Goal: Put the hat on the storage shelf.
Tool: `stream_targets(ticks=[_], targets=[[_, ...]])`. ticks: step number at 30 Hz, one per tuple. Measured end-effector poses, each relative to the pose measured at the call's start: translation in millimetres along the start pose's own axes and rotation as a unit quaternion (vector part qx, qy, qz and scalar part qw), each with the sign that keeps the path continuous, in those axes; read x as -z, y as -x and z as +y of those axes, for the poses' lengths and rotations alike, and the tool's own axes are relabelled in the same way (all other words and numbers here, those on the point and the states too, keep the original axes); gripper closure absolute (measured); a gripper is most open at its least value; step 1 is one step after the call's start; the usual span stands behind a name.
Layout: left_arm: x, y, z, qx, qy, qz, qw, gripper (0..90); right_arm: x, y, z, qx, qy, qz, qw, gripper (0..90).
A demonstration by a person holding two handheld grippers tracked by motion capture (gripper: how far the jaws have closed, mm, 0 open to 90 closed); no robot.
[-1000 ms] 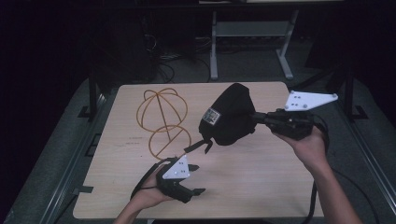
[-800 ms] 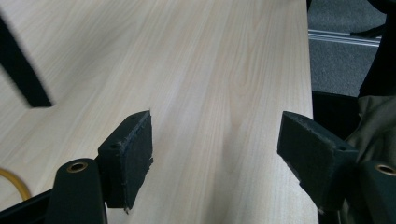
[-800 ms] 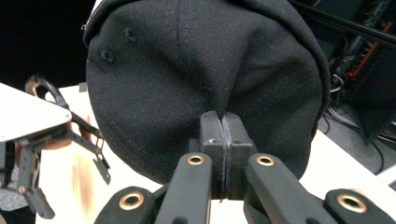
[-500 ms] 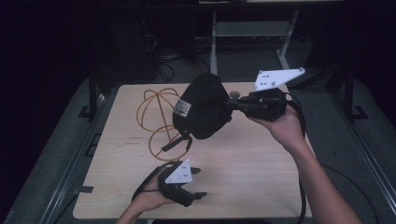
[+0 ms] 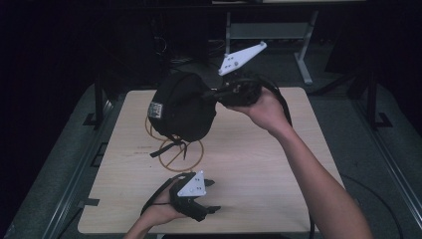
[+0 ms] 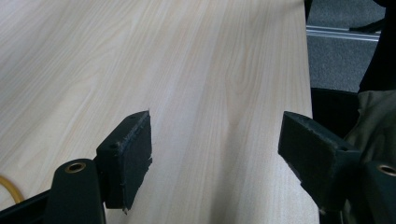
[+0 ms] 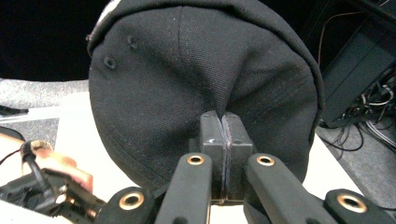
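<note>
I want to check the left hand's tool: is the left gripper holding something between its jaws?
No, the left gripper is open, and between its jaws the left gripper view shows bare wooden table.

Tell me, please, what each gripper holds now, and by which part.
The right gripper is shut on the black fabric cap, pinching a fold of its crown. The left gripper is open over the light wooden table, holding nothing.

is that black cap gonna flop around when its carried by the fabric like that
Probably only a little: the black cap keeps its domed shape while the right gripper pinches just a fold. It looks light, held aloft by that pinch. Its loose strap would likely swing.
</note>
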State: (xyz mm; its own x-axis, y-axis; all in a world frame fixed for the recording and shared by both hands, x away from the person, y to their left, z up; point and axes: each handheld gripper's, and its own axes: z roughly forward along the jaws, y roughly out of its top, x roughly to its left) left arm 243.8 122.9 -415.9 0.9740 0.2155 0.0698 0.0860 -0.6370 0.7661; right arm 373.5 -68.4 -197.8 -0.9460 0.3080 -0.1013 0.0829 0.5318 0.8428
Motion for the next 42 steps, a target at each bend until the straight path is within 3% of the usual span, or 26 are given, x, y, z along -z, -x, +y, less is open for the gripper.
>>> stream_targets(ticks=[9, 16, 20, 24, 35, 37, 42], targets=[[0.5, -1.0, -0.2, 0.0, 0.004, 0.001, 1.0, 25.8, -28.0, 8.8, 22.8, -0.003, -0.012, 0.001, 0.9999, 89.6], [1.1, -6.6, -4.3, 0.001, -0.003, 0.015, 0.9999, 25.9, -56.6, 17.5, 39.0, -0.015, -0.014, 0.005, 0.9998, 89.6], [0.8, -7.2, -4.8, 0.01, 0.004, 0.015, 0.9998, 25.9, -69.3, 21.5, 38.6, -0.021, -0.004, 0.001, 0.9998, 89.6], [-3.6, -6.7, -6.5, 0.004, -0.01, 0.016, 0.9998, 25.9, -80.4, 23.4, 38.9, -0.036, 0.011, -0.007, 0.9993, 89.6], [-2.3, -6.2, -4.9, 0.004, 0.002, 0.017, 0.9999, 26.1, -119.8, 20.0, 43.8, -0.068, 0.035, -0.02, 0.9968, 89.4], [-2.2, -6.0, -5.7, 0.007, 0.003, 0.016, 0.9998, 26.1, -129.4, 21.2, 43.9, -0.08, 0.036, -0.018, 0.996, 87.6], [-1.0, -5.7, -6.6, 0.009, 0.007, 0.016, 0.9998, 26.0, -137.3, 23.9, 41.8, -0.101, 0.041, -0.006, 0.9941, 70.7]])
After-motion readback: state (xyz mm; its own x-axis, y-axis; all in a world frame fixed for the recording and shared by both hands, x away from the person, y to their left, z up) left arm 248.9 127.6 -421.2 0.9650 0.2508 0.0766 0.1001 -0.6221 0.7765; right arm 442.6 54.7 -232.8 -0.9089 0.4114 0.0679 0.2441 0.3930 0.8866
